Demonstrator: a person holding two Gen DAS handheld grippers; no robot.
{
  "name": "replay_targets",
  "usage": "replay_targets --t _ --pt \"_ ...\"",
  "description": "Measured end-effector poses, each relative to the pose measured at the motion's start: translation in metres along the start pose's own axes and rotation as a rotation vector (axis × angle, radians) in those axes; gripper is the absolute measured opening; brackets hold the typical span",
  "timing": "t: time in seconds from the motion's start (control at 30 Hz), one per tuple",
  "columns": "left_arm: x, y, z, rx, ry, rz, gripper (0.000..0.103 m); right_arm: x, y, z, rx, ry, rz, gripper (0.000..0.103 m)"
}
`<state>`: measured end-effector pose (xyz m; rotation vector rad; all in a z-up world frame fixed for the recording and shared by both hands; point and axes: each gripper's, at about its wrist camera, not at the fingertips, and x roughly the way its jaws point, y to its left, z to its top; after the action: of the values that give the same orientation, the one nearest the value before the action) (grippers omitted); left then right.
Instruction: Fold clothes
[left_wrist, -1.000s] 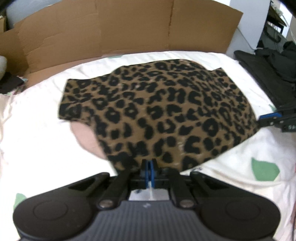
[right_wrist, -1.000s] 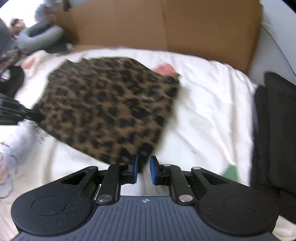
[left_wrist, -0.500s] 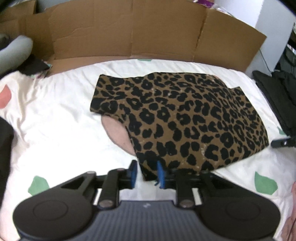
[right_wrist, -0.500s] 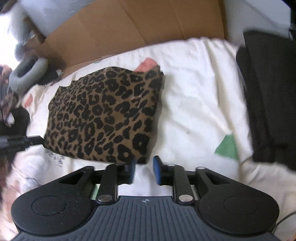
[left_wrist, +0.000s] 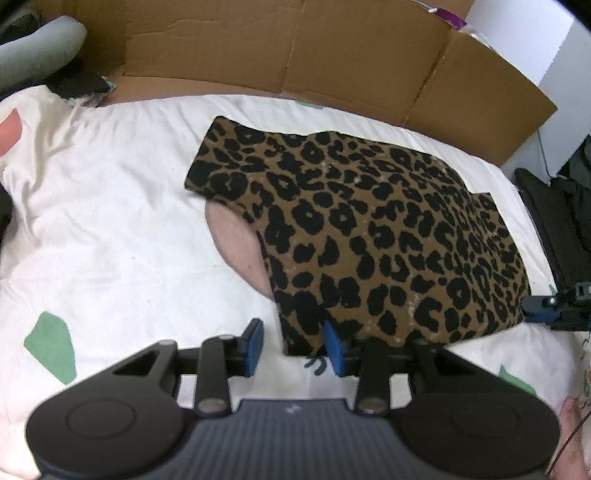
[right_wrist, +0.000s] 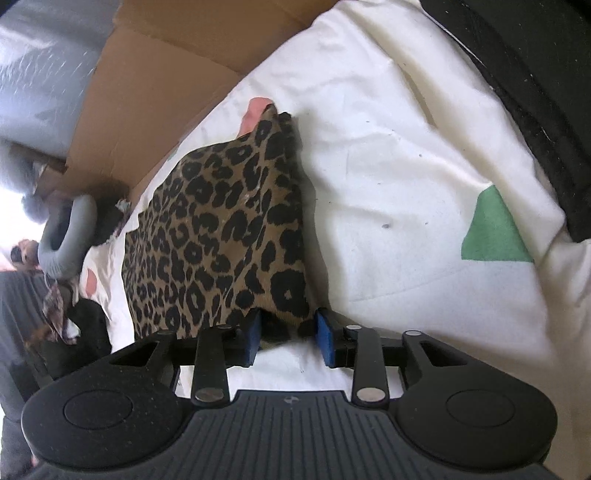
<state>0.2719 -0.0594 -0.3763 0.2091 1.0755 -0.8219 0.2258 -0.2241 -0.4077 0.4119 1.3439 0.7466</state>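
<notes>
On a white bedsheet (left_wrist: 110, 221) backed by cardboard (left_wrist: 295, 55), we hold both grippers at the leopard-print garment (left_wrist: 369, 229): left gripper (left_wrist: 293, 347) jaws just opened, straddling its near corner; right gripper (right_wrist: 288, 336) jaws narrowing around the opposite corner.

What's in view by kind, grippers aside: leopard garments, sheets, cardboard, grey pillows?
Leopard-print garment: 1
White patterned sheet: 1
Flattened cardboard backing: 1
Grey curved pillow: 1
Total: 4
</notes>
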Motion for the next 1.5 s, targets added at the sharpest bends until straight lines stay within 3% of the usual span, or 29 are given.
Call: replay_targets --t 0.07,0.37,0.47,0.6,0.67,0.73,0.8,0.93,1.27,1.5 --pt "-0.001 0.002 0.001 -0.015 -0.003 -0.01 0.038 -0.006 0.002 0.002 0.01 -0.007 0.021 0.015" --pt "0.004 0.007 -0.001 -0.098 -0.009 -0.073 0.038 0.0 -0.013 -0.005 0.148 0.018 0.092 0.019" --pt "0.007 0.009 -0.003 -0.121 -0.007 -0.083 0.038 0.008 -0.015 -0.008 0.176 0.029 0.116 0.033" --pt "0.011 0.011 -0.005 -0.151 -0.015 -0.105 0.038 0.016 -0.019 -0.005 0.224 0.027 0.141 0.034" --pt "0.013 0.013 -0.006 -0.166 -0.02 -0.118 0.038 0.018 -0.021 -0.004 0.247 0.019 0.149 0.032" --pt "0.013 0.014 -0.007 -0.181 -0.022 -0.127 0.035 0.019 -0.02 -0.003 0.245 0.015 0.145 0.022" --pt "0.014 0.015 -0.006 -0.17 -0.013 -0.115 0.006 0.018 -0.019 -0.003 0.234 0.011 0.136 0.015" --pt "0.008 0.022 -0.004 -0.198 -0.007 -0.126 0.004 0.015 -0.016 -0.003 0.222 0.004 0.149 0.01" --pt "-0.015 0.019 0.006 -0.199 0.021 -0.102 0.003 0.0 -0.003 -0.006 0.17 0.028 0.175 0.008" --pt "-0.031 0.021 0.002 -0.22 0.086 -0.103 0.003 -0.009 0.003 -0.016 0.128 0.108 0.166 0.008"
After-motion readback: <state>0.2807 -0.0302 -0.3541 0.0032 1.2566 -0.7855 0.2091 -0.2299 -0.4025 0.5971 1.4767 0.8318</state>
